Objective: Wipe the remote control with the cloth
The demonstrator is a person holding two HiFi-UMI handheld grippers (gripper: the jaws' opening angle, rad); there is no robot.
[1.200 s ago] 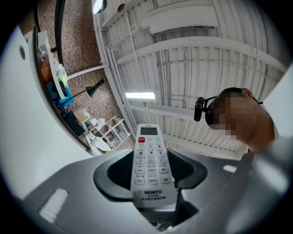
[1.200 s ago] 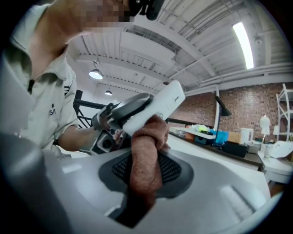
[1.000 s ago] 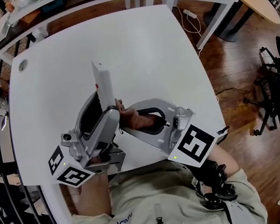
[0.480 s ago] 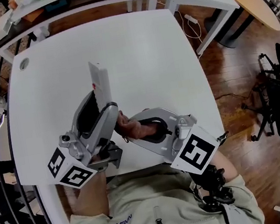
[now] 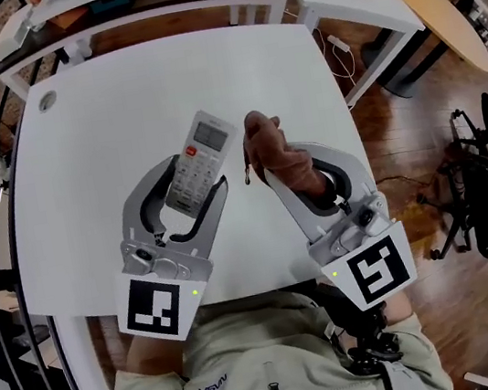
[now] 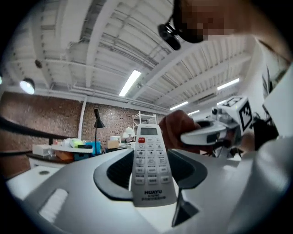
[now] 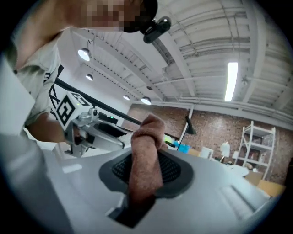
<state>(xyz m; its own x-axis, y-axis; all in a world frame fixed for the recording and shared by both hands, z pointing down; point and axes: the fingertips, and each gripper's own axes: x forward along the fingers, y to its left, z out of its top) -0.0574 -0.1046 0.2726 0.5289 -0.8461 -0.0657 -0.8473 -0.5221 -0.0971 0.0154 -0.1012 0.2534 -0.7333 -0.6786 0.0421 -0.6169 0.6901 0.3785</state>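
Two grippers: the left gripper (image 5: 197, 171) and the right gripper (image 5: 283, 161) are held side by side above the white counter (image 5: 100, 111), with their tips pointing away from the person.
Left jaws: closed on the remote (image 5: 191, 165), pressing its two long edges near the bottom end.
Remote: off the counter, with its button face turned up toward the head view. The screen end sticks out past the jaw tips and leans toward the right gripper. A red button sits just under the screen.
Right jaws: closed on the cloth (image 5: 272, 150), a bunched brown wad pinched between the two pads.
Cloth: rises beyond the jaw tips as a rounded lump, clear of the counter.
Remote and cloth: near each other but apart, with a strip of counter showing between them in the head view.
Left gripper view: the remote (image 6: 150, 164) stands in the middle between the dark pads. The cloth (image 6: 176, 128) and the right gripper (image 6: 215, 132) are behind it to the right.
Right gripper view: the cloth (image 7: 145, 155) stands upright between the pads. The left gripper (image 7: 89, 128) is at the left.
Counter corner: a round grey cap (image 5: 47, 101) sits at the far left.
Surroundings: a wood floor (image 5: 398, 117) lies to the right.
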